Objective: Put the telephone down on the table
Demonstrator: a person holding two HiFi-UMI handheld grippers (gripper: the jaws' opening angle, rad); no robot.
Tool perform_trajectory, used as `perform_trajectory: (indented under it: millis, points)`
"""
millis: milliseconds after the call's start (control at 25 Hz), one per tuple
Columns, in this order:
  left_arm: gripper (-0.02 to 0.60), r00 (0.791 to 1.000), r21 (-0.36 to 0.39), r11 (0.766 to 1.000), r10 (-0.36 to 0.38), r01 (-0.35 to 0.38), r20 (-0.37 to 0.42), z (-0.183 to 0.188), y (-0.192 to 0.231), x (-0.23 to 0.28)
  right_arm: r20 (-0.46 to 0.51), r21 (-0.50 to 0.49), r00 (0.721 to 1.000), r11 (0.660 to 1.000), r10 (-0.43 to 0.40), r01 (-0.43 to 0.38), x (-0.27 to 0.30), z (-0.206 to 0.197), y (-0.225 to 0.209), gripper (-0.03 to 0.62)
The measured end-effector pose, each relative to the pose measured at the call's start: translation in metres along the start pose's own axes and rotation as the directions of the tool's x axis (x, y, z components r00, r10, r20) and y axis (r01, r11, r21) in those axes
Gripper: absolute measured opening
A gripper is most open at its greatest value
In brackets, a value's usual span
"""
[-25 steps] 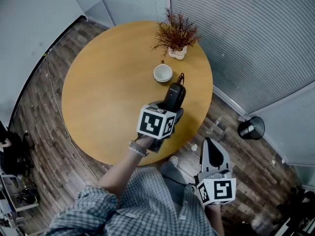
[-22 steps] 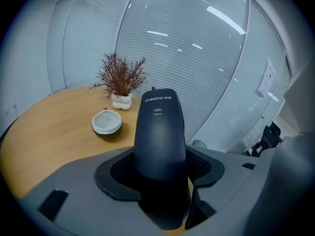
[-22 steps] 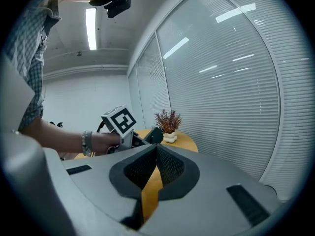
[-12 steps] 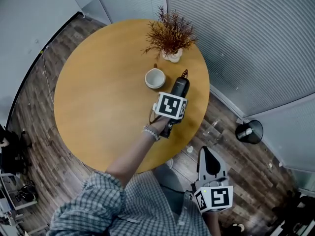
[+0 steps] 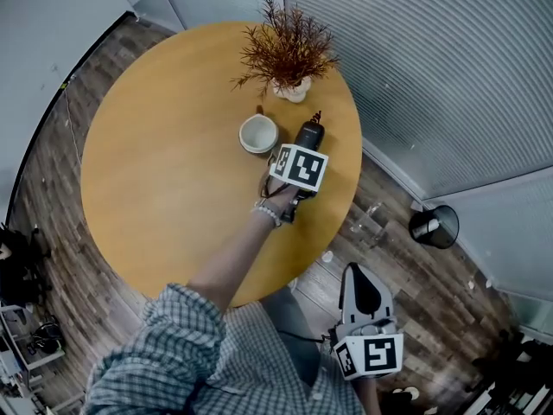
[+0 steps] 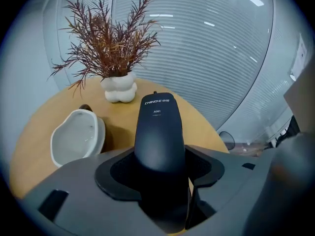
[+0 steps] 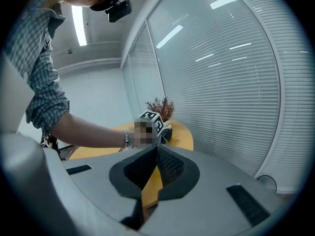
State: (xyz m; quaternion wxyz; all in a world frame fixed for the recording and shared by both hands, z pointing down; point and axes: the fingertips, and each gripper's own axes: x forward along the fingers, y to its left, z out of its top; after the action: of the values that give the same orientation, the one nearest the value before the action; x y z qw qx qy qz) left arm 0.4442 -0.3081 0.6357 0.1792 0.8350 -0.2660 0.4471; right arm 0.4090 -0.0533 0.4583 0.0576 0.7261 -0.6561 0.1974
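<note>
My left claw [image 6: 160, 173] pinches the black telephone [image 6: 158, 127] by its lower end. The handset points toward the potted plant [image 6: 112, 53], with the white cup [image 6: 76, 137] just to its left. The telephone is over the round tabletop [image 5: 164, 154], near the right rim; I cannot tell whether it touches the wood. My right claw [image 7: 155, 154] hangs beyond the tabletop's edge, pressed together on nothing.

Left hand-held gripper [image 5: 301, 152], arm outstretched, clamps the telephone [image 5: 308, 133]; right hand-held gripper [image 5: 357, 275] hangs closed.
</note>
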Motion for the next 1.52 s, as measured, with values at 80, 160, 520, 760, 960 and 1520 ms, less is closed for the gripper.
perform_trajectory:
  millis: [80,160,520,760,960,1520]
  points:
    - [0.278,0.999,0.03,0.999,0.026,-0.025,-0.022,0.003,0.003,0.008,-0.005,0.01,1.0,1.0,0.001,-0.001,0.001,-0.003,-0.001,0.006]
    - [0.281,0.998,0.058,0.997,0.044,-0.041,-0.039,0.004,0.002,0.013,-0.009,0.015,1.0,1.0,0.003,-0.003,0.0,-0.004,-0.001,0.006]
    - [0.284,0.998,0.104,0.993,0.051,-0.053,0.019,0.005,-0.005,0.013,0.013,0.001,0.999,0.999,-0.035,0.035,-0.01,0.003,-0.015,0.006]
    - [0.286,0.995,0.139,0.99,0.019,-0.032,0.093,0.013,-0.01,-0.01,0.019,-0.012,0.999,0.999,-0.036,0.036,-0.012,0.005,-0.003,0.006]
    - [0.285,0.98,0.08,0.997,0.006,-0.023,0.2,0.017,-0.006,-0.05,0.036,-0.038,0.999,0.999,-0.005,0.007,-0.008,0.009,0.014,0.006]
    - [0.054,0.867,-0.022,0.991,0.128,-0.134,0.482,-0.007,0.053,-0.211,0.112,-0.145,0.989,0.987,0.093,-0.076,0.002,0.039,0.091,0.006]
